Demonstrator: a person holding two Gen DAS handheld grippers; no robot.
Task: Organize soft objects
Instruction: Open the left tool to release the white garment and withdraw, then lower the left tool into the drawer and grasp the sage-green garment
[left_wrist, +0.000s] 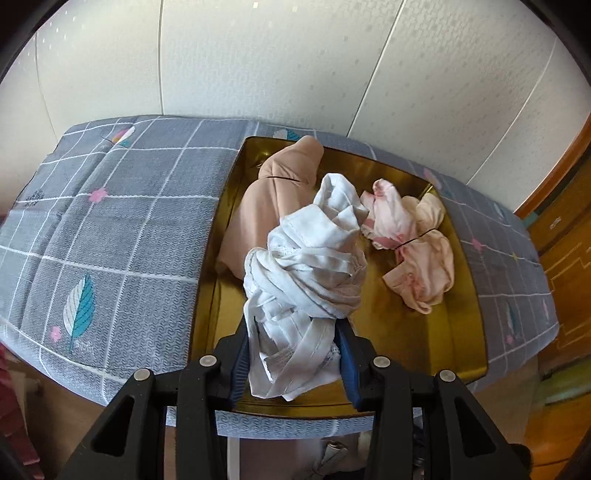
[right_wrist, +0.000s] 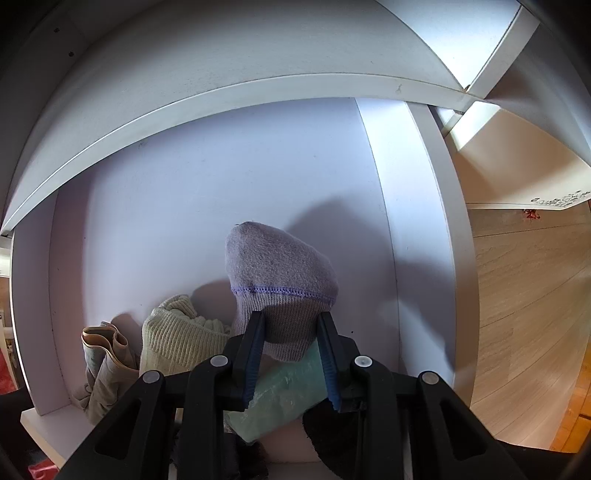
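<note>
Pinched in the left gripper (left_wrist: 293, 354), white cloth (left_wrist: 306, 273) hung over the gold tray (left_wrist: 461, 325), pink garments (left_wrist: 413, 247) at two o'clock.

Left wrist view is bright and even, daylight soft on the wall (left_wrist: 295, 66). The tray (left_wrist: 417, 325) throws a dull golden sheen, no hard glare. Slight blur smears the bottom edge, and the fisheye bends everything toward dark corners. Right wrist view is dimmer: light comes from the upper right, and the sock (right_wrist: 280, 284) casts a broad shadow on the shelf back (right_wrist: 207, 192). The floor (right_wrist: 532, 295) right of the shelf glows warm.
</note>
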